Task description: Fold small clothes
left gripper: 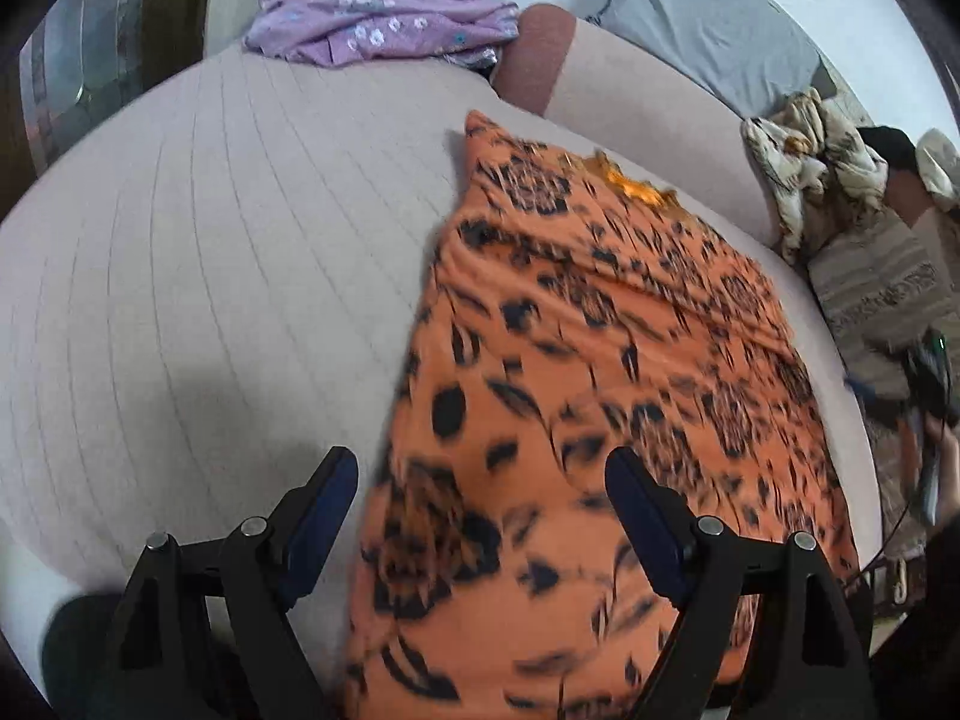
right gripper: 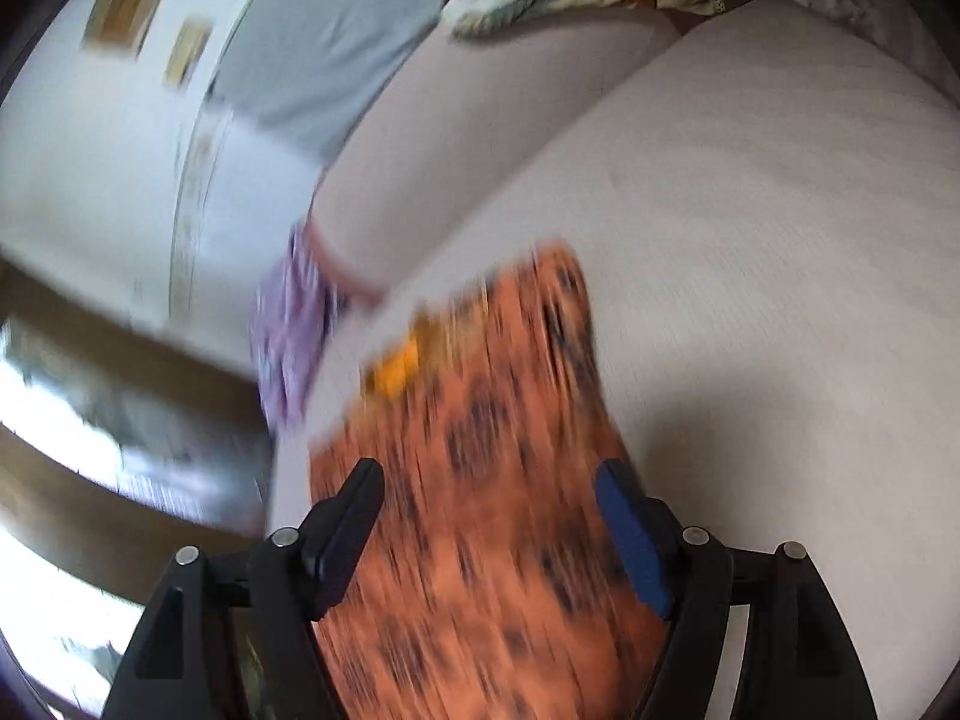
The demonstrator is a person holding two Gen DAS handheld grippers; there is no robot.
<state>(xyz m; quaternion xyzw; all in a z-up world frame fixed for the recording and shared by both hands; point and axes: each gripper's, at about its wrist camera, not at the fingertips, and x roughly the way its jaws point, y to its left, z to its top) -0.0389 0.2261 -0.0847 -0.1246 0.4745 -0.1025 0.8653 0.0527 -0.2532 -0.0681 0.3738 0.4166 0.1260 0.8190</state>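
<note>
The orange black-patterned cloth garment (left gripper: 600, 360) lies flat on the pale quilted sofa seat (left gripper: 210, 240). Left gripper (left gripper: 480, 480) and right gripper (right gripper: 489, 498) gape wide, apparently empty despite blur; each should pinch a near corner evenly.

Soft daylight; right view badly motion-blurred, perhaps shake.

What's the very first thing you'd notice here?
The orange cloth with black spots grabs the eye, spread on the pale sofa in front of both open grippers, left and right. Then a purple flowered cloth bunched at the sofa's far end.
</note>
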